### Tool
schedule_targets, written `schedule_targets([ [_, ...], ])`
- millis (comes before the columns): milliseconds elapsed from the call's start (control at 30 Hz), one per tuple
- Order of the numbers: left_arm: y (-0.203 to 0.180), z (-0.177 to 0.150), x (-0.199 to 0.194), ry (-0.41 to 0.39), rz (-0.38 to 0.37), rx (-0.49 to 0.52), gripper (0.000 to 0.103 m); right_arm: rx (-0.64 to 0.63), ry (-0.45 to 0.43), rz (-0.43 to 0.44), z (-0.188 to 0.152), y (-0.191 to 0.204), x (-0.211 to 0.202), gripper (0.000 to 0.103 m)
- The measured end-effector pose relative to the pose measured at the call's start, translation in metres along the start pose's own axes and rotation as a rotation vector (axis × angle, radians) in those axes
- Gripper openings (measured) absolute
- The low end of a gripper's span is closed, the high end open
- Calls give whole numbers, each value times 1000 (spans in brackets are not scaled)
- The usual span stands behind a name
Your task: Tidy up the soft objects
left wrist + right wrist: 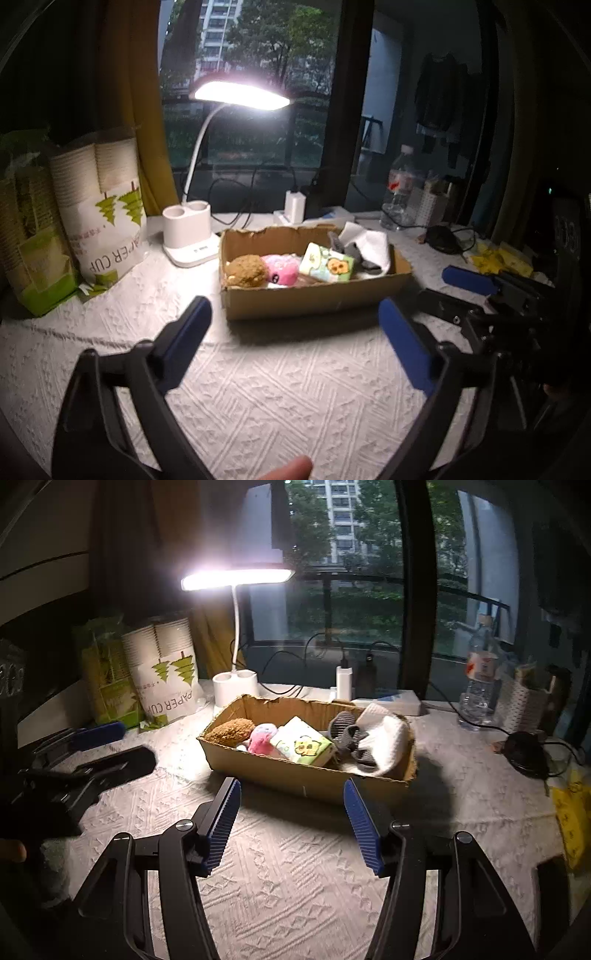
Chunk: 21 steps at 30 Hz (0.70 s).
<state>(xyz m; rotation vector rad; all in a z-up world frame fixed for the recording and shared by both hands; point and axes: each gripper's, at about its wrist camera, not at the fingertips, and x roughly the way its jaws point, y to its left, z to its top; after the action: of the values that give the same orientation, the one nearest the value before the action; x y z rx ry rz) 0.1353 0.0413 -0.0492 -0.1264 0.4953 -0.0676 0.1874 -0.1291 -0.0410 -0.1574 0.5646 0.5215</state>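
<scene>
A cardboard box (314,301) (295,775) stands on the white cloth. It holds a brown plush (246,275) (231,729), a pink plush (282,271) (261,739), a printed tissue pack (327,265) (304,746), a grey sock (356,254) (349,736) and a white cloth (367,240) (386,742). My left gripper (295,321) is open and empty in front of the box; it also shows at the left of the right wrist view (107,744). My right gripper (291,794) is open and empty just before the box; it also shows at the right of the left wrist view (454,295).
A lit desk lamp (192,236) (236,686) stands behind the box. Paper cup packs (107,210) (166,672) lean at the left. A water bottle (400,192) (478,679), a charger (344,681), cables and a yellow bag (570,812) lie at the right.
</scene>
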Motion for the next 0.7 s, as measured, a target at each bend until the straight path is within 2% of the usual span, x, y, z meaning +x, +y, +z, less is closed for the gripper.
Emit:
schedule_targets([
  [33,-1,0,-5,-9,2,2,94,4,-8,-4,0,0,-5,74],
  [67,-2,1,-10,-19,5,3,94,9,-18,-11,1,0,-10,75],
  [333,-15,14,-50,-93,8,31,97,14,-83,-75,9,2,-53,75],
  [700,-26,35,-88,-141,90,43,98,34,-188,-140,28,2,-117,76],
])
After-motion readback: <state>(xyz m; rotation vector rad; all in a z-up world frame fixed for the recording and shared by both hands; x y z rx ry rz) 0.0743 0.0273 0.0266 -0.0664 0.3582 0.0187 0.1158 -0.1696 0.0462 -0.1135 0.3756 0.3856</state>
